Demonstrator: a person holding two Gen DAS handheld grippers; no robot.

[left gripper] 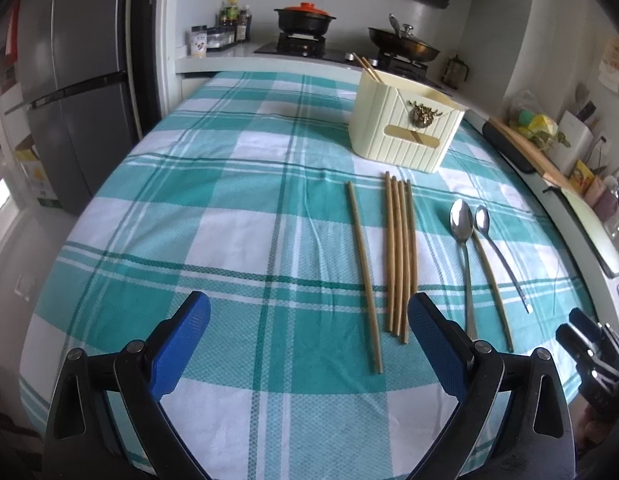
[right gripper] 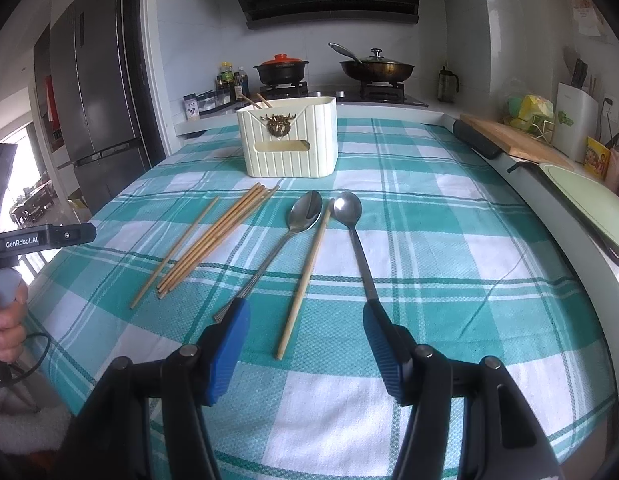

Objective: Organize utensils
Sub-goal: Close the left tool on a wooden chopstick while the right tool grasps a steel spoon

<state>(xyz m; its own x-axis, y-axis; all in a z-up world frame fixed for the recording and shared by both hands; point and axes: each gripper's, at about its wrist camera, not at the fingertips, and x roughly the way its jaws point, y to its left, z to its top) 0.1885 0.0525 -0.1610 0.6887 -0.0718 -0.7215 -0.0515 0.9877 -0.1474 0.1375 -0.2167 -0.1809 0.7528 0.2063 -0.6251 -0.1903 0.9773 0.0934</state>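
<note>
The working surface is a table covered with a teal-and-white checked tablecloth (left gripper: 229, 240). The reference landmark is the cream ribbed utensil holder (left gripper: 405, 132), which stands upright toward the far side of the cloth and bears a metal ornament on its front wall. Two chopsticks in the holder (left gripper: 367, 67) project from its far left corner.

All loose utensils lie flat on the cloth on the near side of the holder, none touching it:
- A bundle of four chopsticks (left gripper: 399, 256) lies directly in front of the holder, sticks side by side and in contact.
- A single chopstick (left gripper: 363, 276) lies just left of the bundle, apart from it.
- A large spoon (right gripper: 305, 210) lies right of the bundle, bowl end toward the holder.
- A lone chopstick (right gripper: 305, 276) lies between the two spoons, just beside the large spoon's handle.
- A second spoon (right gripper: 348, 207) lies furthest right, its handle end passing behind the right gripper's right finger.

The left gripper (left gripper: 309, 312) is held over the near part of the cloth, jaws spread wide with nothing between the blue pads. Its right finger sits at the near ends of the bundle.

The right gripper (right gripper: 305, 322) has its jaws spread to a medium width, gripping nothing. The near end of the lone chopstick lies between the fingers, without pad contact.

A hand (right gripper: 5, 320) holding the left gripper's handle is visible at the left edge of the right wrist view.
</note>
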